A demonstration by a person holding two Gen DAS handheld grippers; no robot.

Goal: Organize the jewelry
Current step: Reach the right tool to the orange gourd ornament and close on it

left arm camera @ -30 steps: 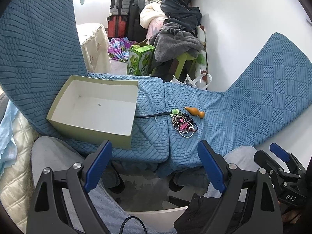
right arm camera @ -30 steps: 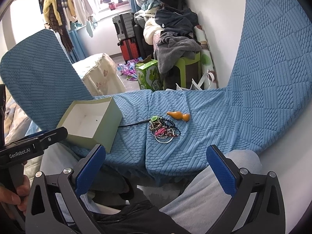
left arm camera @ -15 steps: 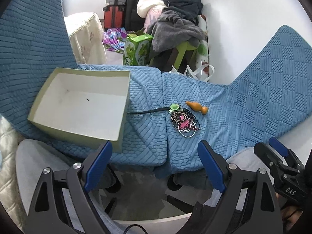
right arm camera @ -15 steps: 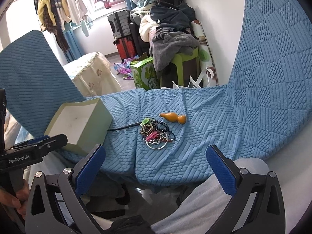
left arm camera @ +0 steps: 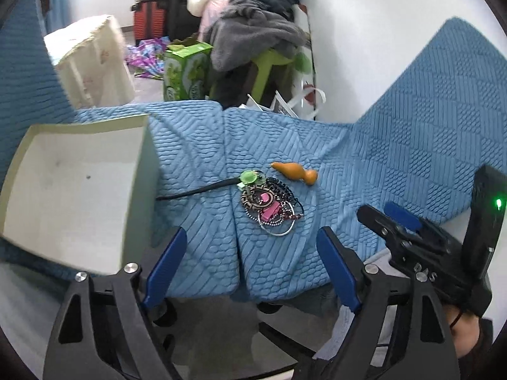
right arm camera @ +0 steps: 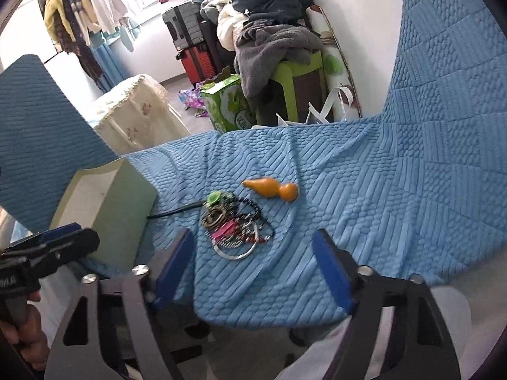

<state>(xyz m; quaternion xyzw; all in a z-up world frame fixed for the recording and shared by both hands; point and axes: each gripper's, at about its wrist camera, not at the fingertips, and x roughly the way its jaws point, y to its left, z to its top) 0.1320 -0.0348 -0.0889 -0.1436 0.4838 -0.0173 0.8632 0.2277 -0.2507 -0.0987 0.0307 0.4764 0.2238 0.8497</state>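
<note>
A tangled pile of jewelry [left arm camera: 269,204] lies on the blue quilted cover [left arm camera: 285,145], with a silver bangle, dark beads, a pink piece and a green pendant on a black cord. An orange gourd-shaped piece [left arm camera: 296,172] lies just behind it. An open pale-green box [left arm camera: 73,186] with a white inside stands to the left. My left gripper [left arm camera: 250,237] is open and empty, short of the pile. My right gripper [right arm camera: 253,236] is open and empty, just short of the pile [right arm camera: 236,221]. The gourd [right arm camera: 272,188] and box [right arm camera: 104,199] also show in the right wrist view.
The cover's front edge drops off just below the grippers. Behind it stand a green carton [right arm camera: 226,101], a green stool under piled clothes [right arm camera: 275,47], suitcases and a cloth-covered table [right arm camera: 136,110]. The blue cover rises steeply at right [right arm camera: 443,110].
Both grippers have moved forward and down toward the jewelry pile, which now looks larger and closer. Both stay open and empty.
</note>
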